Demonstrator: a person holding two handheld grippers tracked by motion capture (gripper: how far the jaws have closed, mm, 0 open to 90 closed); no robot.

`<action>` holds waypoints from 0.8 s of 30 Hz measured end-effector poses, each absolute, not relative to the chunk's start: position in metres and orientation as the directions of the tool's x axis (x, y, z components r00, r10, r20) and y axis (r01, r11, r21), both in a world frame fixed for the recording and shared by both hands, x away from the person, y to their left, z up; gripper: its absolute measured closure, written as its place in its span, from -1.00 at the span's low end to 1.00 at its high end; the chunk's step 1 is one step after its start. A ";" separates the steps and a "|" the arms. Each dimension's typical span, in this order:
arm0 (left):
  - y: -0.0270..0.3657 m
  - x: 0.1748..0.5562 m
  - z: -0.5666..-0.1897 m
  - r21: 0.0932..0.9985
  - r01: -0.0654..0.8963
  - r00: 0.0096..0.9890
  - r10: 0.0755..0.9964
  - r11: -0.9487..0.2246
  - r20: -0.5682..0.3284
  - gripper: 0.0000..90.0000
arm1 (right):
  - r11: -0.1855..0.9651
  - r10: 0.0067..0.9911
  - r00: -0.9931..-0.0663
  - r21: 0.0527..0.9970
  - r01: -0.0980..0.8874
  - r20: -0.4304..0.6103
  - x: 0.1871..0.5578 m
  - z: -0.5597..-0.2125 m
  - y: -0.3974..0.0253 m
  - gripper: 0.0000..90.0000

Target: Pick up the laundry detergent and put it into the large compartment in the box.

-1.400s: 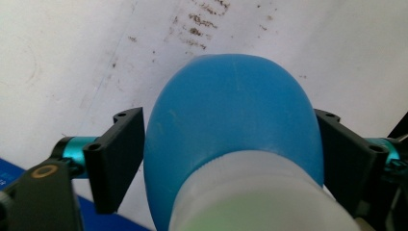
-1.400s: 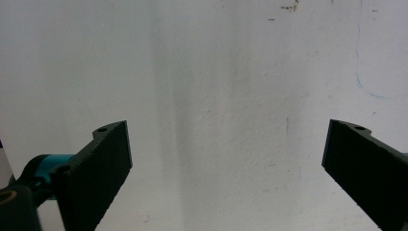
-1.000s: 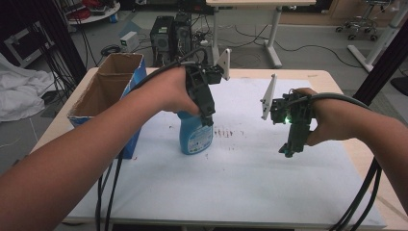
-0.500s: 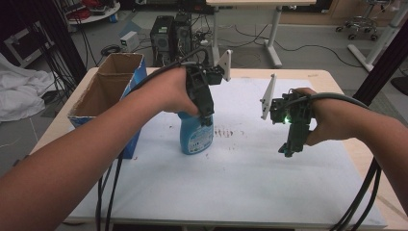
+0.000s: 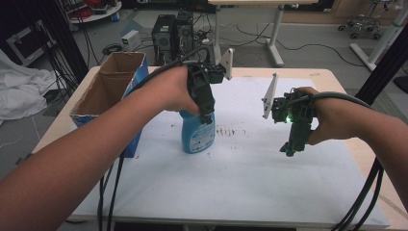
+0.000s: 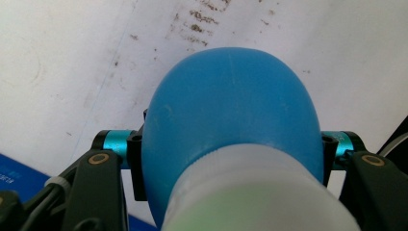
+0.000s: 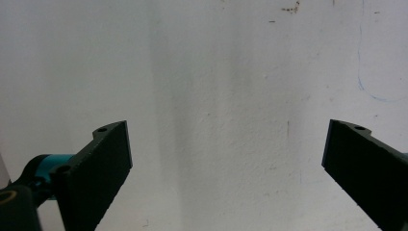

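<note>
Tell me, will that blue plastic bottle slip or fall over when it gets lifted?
Probably not. The left gripper has its jaws on both sides of the blue plastic bottle, just below its white neck, so it should hang steady. Its smooth rounded shoulder looks slippery, so a loose grip might slide. Standing upright on the white table cover, it seems tall and might tip if pushed.

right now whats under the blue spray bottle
The blue spray bottle stands on the white table cover, brown specks beside it. Its footprint is hidden by the bottle itself.
</note>
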State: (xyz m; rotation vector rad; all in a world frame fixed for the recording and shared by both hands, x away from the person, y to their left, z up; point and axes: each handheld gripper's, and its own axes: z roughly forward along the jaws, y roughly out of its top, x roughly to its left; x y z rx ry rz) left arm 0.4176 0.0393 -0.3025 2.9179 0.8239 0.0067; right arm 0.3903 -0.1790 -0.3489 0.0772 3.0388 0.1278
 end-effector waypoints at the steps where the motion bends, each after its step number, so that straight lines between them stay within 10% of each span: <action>1: 0.039 0.418 -0.302 0.105 0.523 0.852 0.523 -0.846 -0.026 -0.14 | 0.995 0.055 -0.994 0.088 0.046 -0.096 0.390 -0.349 -0.179 -0.95; 24: 0.061 0.408 -0.237 0.110 0.447 0.895 0.443 -0.888 -0.055 -0.13 | 0.995 0.051 -0.994 0.085 0.044 -0.093 0.390 -0.349 -0.182 -0.95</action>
